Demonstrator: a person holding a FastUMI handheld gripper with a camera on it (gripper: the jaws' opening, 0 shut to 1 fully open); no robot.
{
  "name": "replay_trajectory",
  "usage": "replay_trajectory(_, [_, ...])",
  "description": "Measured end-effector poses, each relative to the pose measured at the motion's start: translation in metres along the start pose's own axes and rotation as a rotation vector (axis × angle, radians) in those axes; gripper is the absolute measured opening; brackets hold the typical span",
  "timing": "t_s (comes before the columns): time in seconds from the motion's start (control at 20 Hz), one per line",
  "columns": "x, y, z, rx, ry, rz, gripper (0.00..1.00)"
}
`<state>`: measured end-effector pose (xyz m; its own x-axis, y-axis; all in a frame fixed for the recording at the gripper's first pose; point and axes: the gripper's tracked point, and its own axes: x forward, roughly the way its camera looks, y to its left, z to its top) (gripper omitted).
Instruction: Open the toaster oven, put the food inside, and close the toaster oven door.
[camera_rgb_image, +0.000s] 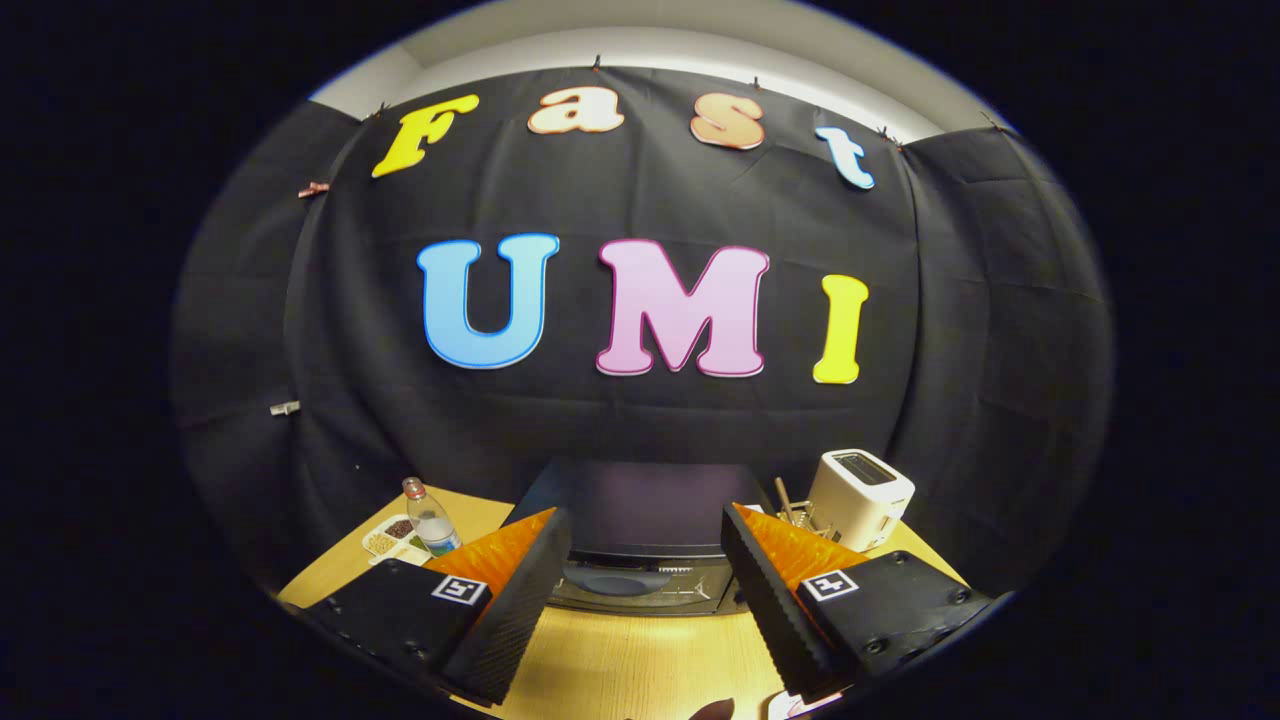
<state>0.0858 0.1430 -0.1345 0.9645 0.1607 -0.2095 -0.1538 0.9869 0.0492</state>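
A dark toaster oven (640, 535) stands on the wooden table (640, 665) straight beyond my fingers, seen from above and in front. Its front (640, 590) shows between the fingertips and its door looks closed. My gripper (645, 535) is open, held above the table a short way in front of the oven, with nothing between its fingers. A small dark thing (712, 710) lies on the table below the fingers; I cannot tell what it is.
A white pop-up toaster (860, 497) stands right of the oven, with a small rack of utensils (797, 512) beside it. Left of the oven are a plastic water bottle (430, 520) and a white tray (390, 540) with small compartments.
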Motion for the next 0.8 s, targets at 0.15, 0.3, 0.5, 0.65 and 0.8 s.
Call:
replay_trajectory(0.15, [0.037, 0.009, -0.034, -0.009, 0.068, -0.005, 0.98])
replay_trajectory(0.3, [0.071, 0.012, -0.065, -0.019, 0.132, -0.02, 0.98])
replay_trajectory(0.5, [0.101, 0.011, -0.099, -0.021, 0.201, -0.044, 0.98])
replay_trajectory(0.65, [0.113, 0.013, -0.115, 0.001, 0.238, -0.05, 0.98])
replay_trajectory(0.8, [0.109, 0.016, -0.112, -0.022, 0.207, -0.047, 0.98])
